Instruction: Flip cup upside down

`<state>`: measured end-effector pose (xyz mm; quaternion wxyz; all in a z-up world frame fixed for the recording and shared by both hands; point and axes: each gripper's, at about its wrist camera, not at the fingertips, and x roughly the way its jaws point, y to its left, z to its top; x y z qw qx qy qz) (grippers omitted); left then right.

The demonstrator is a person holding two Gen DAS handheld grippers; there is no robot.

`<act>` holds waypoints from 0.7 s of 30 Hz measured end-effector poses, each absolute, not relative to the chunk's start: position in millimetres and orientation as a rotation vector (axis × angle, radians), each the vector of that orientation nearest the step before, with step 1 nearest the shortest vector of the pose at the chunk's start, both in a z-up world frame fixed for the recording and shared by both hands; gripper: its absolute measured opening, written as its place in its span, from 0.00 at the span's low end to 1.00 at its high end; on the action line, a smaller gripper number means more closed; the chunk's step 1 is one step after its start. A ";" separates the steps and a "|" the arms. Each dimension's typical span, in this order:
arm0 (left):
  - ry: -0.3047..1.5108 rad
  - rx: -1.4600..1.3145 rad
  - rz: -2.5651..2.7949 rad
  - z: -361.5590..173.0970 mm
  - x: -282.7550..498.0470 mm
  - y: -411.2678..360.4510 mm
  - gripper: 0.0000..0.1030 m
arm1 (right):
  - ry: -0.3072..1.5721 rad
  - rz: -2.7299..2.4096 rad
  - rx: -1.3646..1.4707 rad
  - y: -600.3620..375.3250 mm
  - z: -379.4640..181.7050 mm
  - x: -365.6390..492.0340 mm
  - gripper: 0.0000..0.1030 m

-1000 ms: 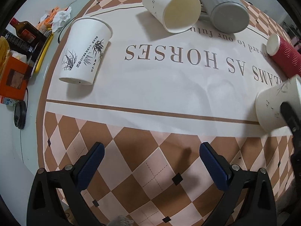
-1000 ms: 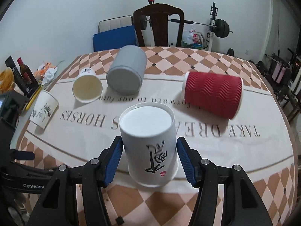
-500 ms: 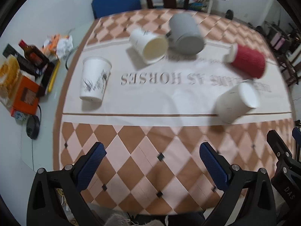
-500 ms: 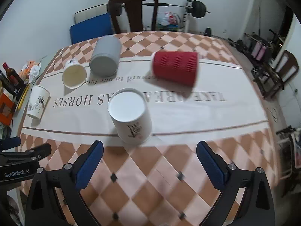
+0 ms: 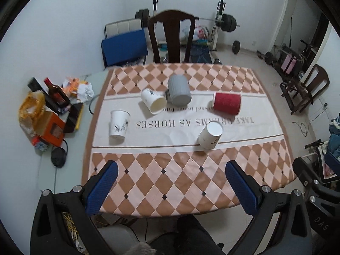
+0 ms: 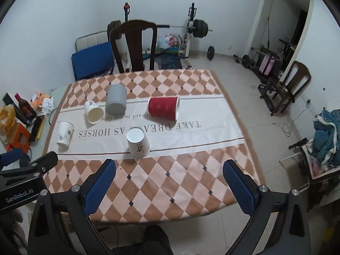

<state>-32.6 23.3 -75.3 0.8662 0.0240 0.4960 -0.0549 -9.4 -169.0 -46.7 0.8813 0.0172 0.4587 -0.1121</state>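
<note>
Both grippers hang above the near edge of the table (image 6: pixel 191 195), well back from every cup. Left gripper (image 5: pixel 171 188): fingers spread wide, nothing between them. Right gripper (image 6: pixel 169 186): likewise spread wide and empty, pointed along the table's length; the left tool's body shows at the lower left of its view.

Nearest cup: a white paper cup with a dark brush mark (image 6: pixel 138 142), mouth down on the white band of the tablecloth (image 6: pixel 212 125), closed base up. It stands alone, untouched, just past the checkered border. Judgement: this is the task's cup, flip done; the high, backed-off pose of both tools reads as withdrawal after release.

Further left: a second white cup with bamboo print (image 6: pixel 64 136), apart from the rest; it looks to stand upright with rim up, though the fisheye bend makes that uncertain.

Middle distance: a plain white cup on its side (image 6: pixel 93 112), mouth toward the cameras, just beside a grey ribbed cup (image 6: pixel 116 102), also lying down. To the right, well apart, a red ribbed cup (image 6: pixel 163 107) on its side.

Beyond the far edge: a dark wooden chair (image 6: pixel 133 44).
</note>
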 end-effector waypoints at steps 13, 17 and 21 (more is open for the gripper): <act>0.971 0.057 -0.106 -16.9 -87.0 32.5 1.00 | 0.890 -0.246 0.049 -157.8 41.8 -77.4 1.00; 0.966 0.048 -0.102 -9.0 -97.1 29.5 1.00 | 0.880 -0.263 0.025 -155.1 54.0 -87.6 1.00; 0.962 0.046 -0.087 -3.6 -101.4 24.0 1.00 | 0.877 -0.253 0.025 -155.9 60.5 -93.4 1.00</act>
